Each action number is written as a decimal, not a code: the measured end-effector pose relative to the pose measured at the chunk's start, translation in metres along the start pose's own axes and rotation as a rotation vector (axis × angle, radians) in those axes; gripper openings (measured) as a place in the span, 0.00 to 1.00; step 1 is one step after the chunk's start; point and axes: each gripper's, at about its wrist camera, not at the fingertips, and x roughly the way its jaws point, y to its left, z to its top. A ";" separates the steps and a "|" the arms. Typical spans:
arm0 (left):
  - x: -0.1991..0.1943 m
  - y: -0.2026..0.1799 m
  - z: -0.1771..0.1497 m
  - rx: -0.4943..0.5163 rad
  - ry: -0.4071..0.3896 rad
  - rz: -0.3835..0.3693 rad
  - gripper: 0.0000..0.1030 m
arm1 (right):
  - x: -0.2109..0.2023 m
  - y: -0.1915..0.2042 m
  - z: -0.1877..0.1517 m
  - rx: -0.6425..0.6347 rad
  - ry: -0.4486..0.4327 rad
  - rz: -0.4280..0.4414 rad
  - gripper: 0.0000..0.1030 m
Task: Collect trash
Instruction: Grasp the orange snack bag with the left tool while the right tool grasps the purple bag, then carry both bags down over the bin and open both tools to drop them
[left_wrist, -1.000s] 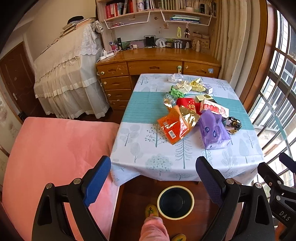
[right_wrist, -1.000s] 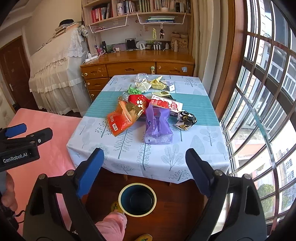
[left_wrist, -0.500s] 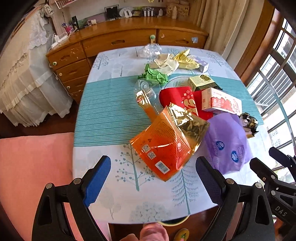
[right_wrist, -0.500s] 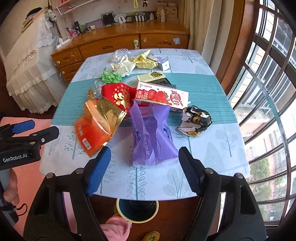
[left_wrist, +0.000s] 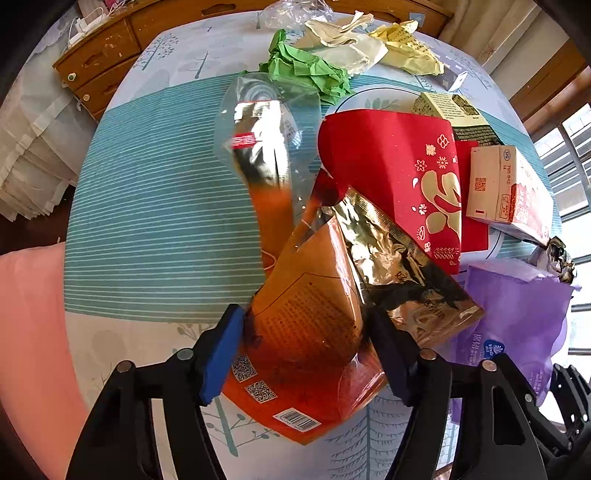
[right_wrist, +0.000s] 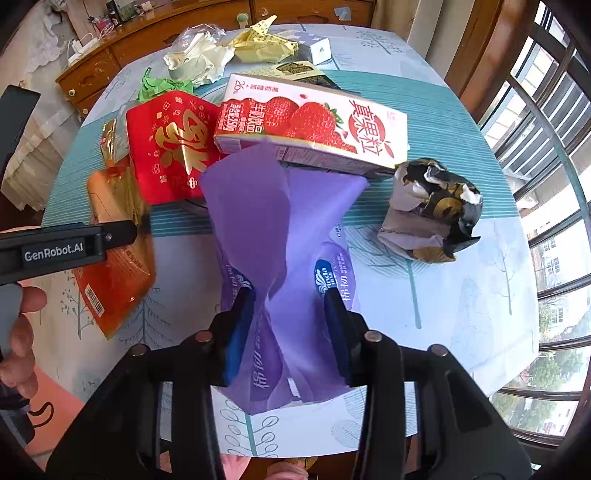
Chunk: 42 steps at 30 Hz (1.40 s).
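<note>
Table (right_wrist: 461, 302), tree-print cloth: wrappers, carton (right_wrist: 314, 125), perhaps plate.

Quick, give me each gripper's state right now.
Left gripper: jaws just closing, pads against the orange foil bag.
Right gripper: jaws just closing, pinching the purple plastic bag.

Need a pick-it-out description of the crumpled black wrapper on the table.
Start at the table with the tree-print cloth. Right of the purple bag, just below the strawberry milk carton's end, sits the crumpled wrapper. It is the only black, gold and white ball, lying apart from the pile.
</note>
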 end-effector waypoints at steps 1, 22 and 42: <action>0.001 -0.001 0.000 -0.001 -0.004 -0.009 0.57 | 0.002 0.000 0.000 0.002 -0.002 0.001 0.26; -0.142 0.010 -0.091 -0.011 -0.219 -0.078 0.21 | -0.108 -0.004 -0.049 -0.001 -0.144 0.130 0.08; -0.267 -0.052 -0.364 0.053 -0.353 -0.061 0.21 | -0.255 -0.003 -0.215 -0.192 -0.204 0.296 0.08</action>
